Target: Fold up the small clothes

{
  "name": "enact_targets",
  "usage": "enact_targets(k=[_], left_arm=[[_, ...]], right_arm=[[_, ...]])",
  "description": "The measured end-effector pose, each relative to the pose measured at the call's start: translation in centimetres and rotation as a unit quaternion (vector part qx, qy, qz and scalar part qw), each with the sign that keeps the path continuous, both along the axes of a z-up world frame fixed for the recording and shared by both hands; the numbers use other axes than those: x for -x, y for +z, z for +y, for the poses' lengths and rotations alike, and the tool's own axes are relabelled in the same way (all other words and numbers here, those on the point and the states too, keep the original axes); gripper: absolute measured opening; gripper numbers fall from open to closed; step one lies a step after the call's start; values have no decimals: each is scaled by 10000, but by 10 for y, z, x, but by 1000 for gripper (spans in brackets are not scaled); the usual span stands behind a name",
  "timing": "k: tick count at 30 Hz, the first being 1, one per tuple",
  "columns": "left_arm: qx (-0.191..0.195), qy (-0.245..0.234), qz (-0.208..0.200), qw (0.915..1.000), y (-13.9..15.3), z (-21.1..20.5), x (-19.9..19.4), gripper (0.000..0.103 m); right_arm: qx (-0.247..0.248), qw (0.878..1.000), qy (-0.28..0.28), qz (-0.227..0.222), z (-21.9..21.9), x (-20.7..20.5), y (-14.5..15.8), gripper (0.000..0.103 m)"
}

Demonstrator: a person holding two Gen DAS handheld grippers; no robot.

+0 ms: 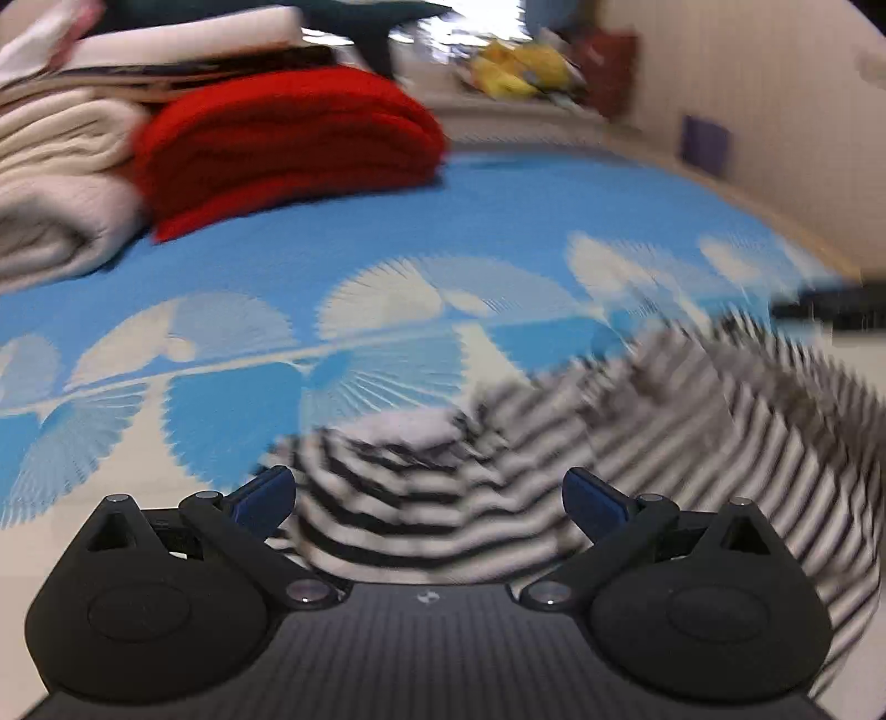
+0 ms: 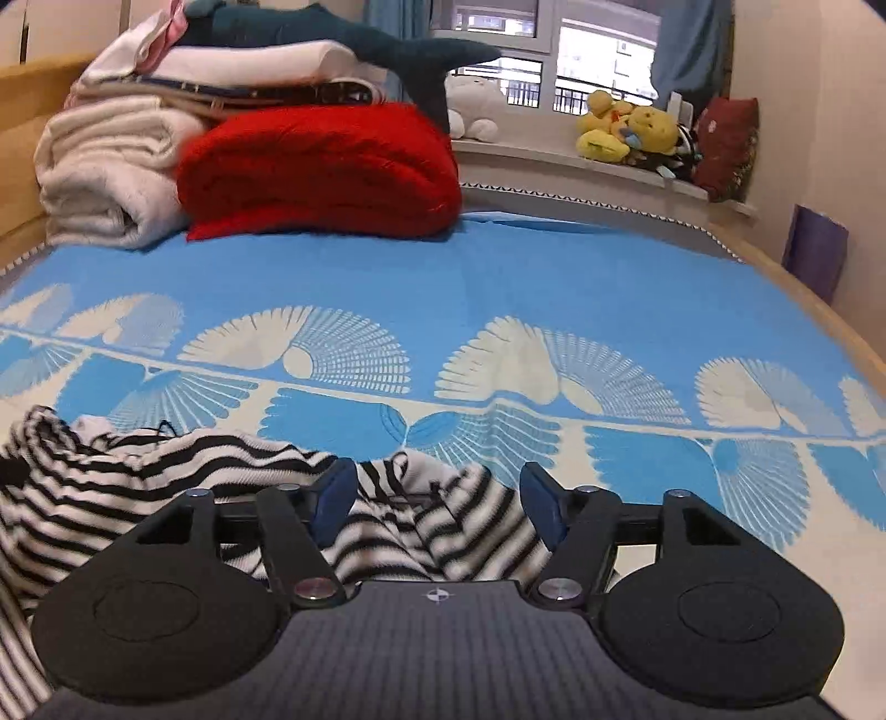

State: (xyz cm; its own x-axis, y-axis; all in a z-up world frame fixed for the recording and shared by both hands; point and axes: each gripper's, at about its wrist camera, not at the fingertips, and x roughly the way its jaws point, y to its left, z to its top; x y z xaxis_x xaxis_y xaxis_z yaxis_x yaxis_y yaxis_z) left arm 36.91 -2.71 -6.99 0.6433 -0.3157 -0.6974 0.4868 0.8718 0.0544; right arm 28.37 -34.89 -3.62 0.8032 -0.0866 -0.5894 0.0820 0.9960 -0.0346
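Observation:
A black-and-white striped garment [image 1: 692, 443] lies crumpled on the blue and white patterned bedspread [image 1: 443, 232]; the left wrist view is blurred. My left gripper [image 1: 429, 493] hangs open over the garment's left part, its blue pads wide apart and pressing on nothing. In the right wrist view the same striped garment [image 2: 138, 471] spreads from the lower left to under the fingers. My right gripper [image 2: 437, 490] is open above its rumpled right end, with folds of cloth lying between and below the pads, which stand clear of them. The bedspread [image 2: 498, 288] stretches beyond.
At the back left sit a folded red blanket [image 2: 321, 166], rolled cream blankets [image 2: 105, 177] and a plush shark [image 2: 354, 39] on top. Plush toys [image 2: 626, 133] line the window sill. The wooden bed edge [image 2: 819, 310] runs along the right, with a purple object [image 2: 814, 249] by the wall.

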Motion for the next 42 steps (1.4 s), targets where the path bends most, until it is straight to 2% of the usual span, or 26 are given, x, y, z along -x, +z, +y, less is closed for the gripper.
enact_targets(k=[2, 4, 5, 6, 8, 9, 11, 13, 14, 17, 19, 21, 23, 25, 29, 33, 37, 42], left_arm=[[-448, -139, 341, 9983, -21, -17, -4, 103], [-809, -26, 440, 9958, -40, -30, -11, 98], [-814, 73, 476, 9955, -44, -33, -16, 88], [-694, 223, 501, 9961, -44, -34, -21, 73], [-368, 610, 408, 9966, -33, -32, -32, 58], [-209, 813, 315, 9960, -28, -28, -38, 56], [22, 1222, 48, 9925, -20, -17, -48, 60], [117, 1390, 110, 9902, -21, -9, -59, 70], [128, 1387, 194, 9901, -24, -7, -62, 76], [117, 1362, 282, 9902, -21, -5, -61, 81], [198, 1339, 204, 9906, -6, -3, -52, 89], [404, 1204, 48, 9919, 11, 1, -34, 102], [513, 1080, -119, 9928, 31, 7, -6, 103], [451, 1009, -156, 9938, 48, 10, 20, 103], [342, 1223, -85, 9919, 58, 34, 68, 103], [53, 1571, 75, 9875, 39, 69, 106, 103], [-150, 1930, 425, 9802, 17, 98, 120, 103], [-406, 1747, 687, 9814, -1, 113, 126, 103]], right_arm=[[-154, 9998, -4, 103, -6, 9, -1, 68], [-272, 9991, -56, 333, -9, 11, -6, 68], [-276, 9985, -69, 462, -10, 12, -11, 68], [-238, 9980, -95, 586, -12, 13, -16, 68], [-124, 9972, -59, 738, -13, 14, -24, 68], [-87, 9970, -54, 772, -15, 16, -26, 68], [-83, 9968, -70, 787, -21, 19, -27, 68], [-104, 9968, -110, 788, -28, 21, -27, 68], [-88, 9966, -147, 800, -31, 22, -28, 68], [-56, 9959, -206, 878, -39, 23, -30, 68], [-61, 9963, -257, 812, -40, 27, -26, 68], [-116, 9975, -242, 649, -38, 36, -15, 68], [-146, 9986, -186, 469, -33, 49, -3, 72], [-87, 9995, -27, 312, -25, 66, 7, 80], [198, 9994, 104, 272, -5, 114, 4, 82], [415, 9982, -18, 430, -4, 165, -13, 82], [525, 9963, -286, 613, -20, 192, -24, 82], [444, 9946, -478, 810, -46, 199, -39, 82]])
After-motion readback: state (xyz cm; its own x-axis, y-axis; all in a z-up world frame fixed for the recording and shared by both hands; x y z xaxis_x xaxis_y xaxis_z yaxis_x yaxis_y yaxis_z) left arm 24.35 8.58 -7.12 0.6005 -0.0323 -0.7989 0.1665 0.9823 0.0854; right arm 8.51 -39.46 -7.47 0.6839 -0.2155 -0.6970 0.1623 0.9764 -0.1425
